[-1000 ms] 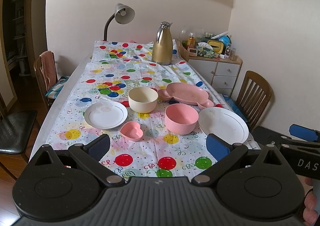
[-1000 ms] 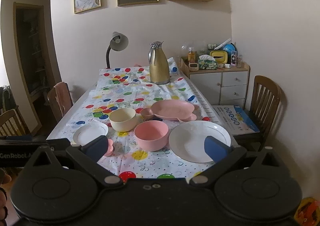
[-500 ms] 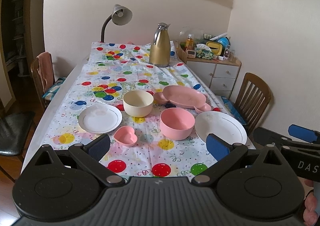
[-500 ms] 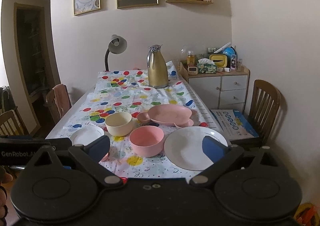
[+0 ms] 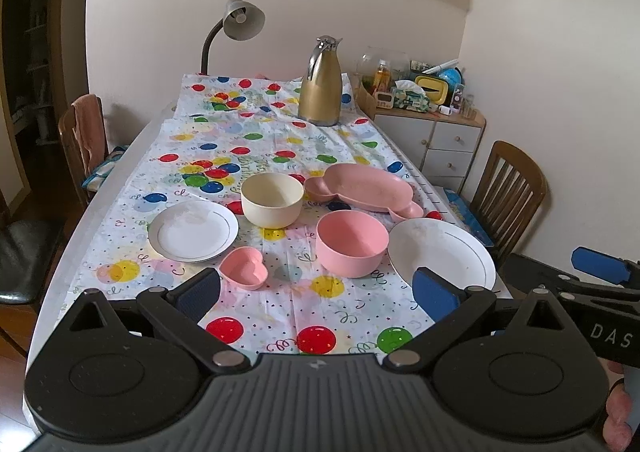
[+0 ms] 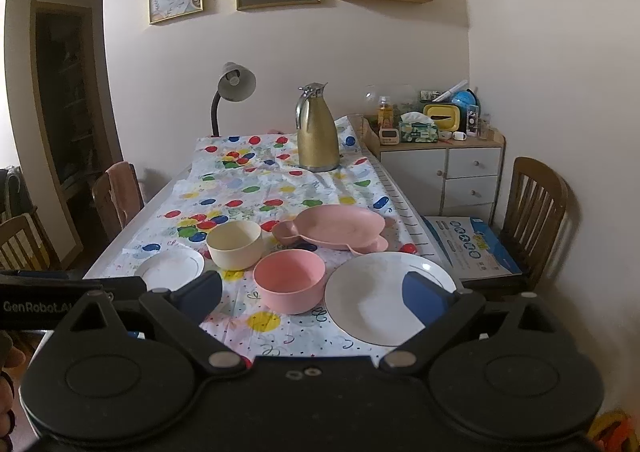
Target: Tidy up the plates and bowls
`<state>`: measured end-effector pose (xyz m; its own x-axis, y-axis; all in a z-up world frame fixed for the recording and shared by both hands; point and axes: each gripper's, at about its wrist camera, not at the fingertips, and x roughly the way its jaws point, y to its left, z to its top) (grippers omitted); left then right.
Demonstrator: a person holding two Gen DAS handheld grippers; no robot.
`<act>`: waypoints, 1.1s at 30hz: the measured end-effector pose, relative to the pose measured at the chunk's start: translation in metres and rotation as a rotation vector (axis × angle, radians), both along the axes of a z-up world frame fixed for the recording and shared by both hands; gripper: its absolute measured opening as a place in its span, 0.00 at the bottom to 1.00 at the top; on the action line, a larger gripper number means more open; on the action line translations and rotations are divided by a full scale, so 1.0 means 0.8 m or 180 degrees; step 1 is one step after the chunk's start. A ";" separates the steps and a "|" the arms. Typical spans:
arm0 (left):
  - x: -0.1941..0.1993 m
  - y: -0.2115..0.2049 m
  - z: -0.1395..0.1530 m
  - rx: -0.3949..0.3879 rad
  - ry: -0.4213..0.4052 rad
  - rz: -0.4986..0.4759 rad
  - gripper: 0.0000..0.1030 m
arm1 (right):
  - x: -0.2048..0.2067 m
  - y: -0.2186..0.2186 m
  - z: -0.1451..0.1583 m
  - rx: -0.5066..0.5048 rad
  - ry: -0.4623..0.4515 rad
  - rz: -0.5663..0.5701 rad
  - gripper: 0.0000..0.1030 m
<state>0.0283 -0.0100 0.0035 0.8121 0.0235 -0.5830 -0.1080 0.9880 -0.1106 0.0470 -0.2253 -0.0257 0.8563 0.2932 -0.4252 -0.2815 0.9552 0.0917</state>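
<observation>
On the balloon-print tablecloth point(image 5: 280, 156), plates and bowls lie spread, untouched.
Both grippers, left gripper point(image 5: 318, 288) and right gripper point(image 6: 312, 294), hover with jaws wide and empty; the large white plate point(image 6: 376, 292) looks rigid, slick, breakable, best pinched at its rim.

Two white plates point(image 5: 193, 230) point(image 5: 442, 254), two round bowls, one cream point(image 5: 272, 199) and one pink point(image 5: 352, 243), one pink heart dish point(image 5: 244, 273), one pink divided tray point(image 5: 366, 192), one gold jug point(image 5: 320, 82).
</observation>
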 end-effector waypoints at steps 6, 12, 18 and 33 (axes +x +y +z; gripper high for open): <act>0.019 -0.004 -0.008 -0.0007 0.0060 0.0019 1.00 | 0.017 -0.005 -0.004 -0.0029 0.0017 0.0047 0.94; 0.060 -0.019 -0.022 -0.0012 0.0180 0.0026 1.00 | 0.056 -0.020 -0.010 -0.0046 0.0123 0.0091 0.94; 0.110 -0.041 -0.044 -0.0089 0.0386 -0.0033 1.00 | 0.115 -0.048 -0.031 -0.0059 0.0410 0.0074 0.94; 0.220 -0.088 -0.126 -0.0349 0.1113 0.0090 1.00 | 0.274 -0.114 -0.103 -0.0340 0.1106 0.0156 0.82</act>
<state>0.2045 -0.0803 -0.0976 0.5633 -0.0348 -0.8255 -0.1851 0.9684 -0.1671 0.2659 -0.3167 -0.1081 0.6415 0.2686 -0.7186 -0.2969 0.9506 0.0903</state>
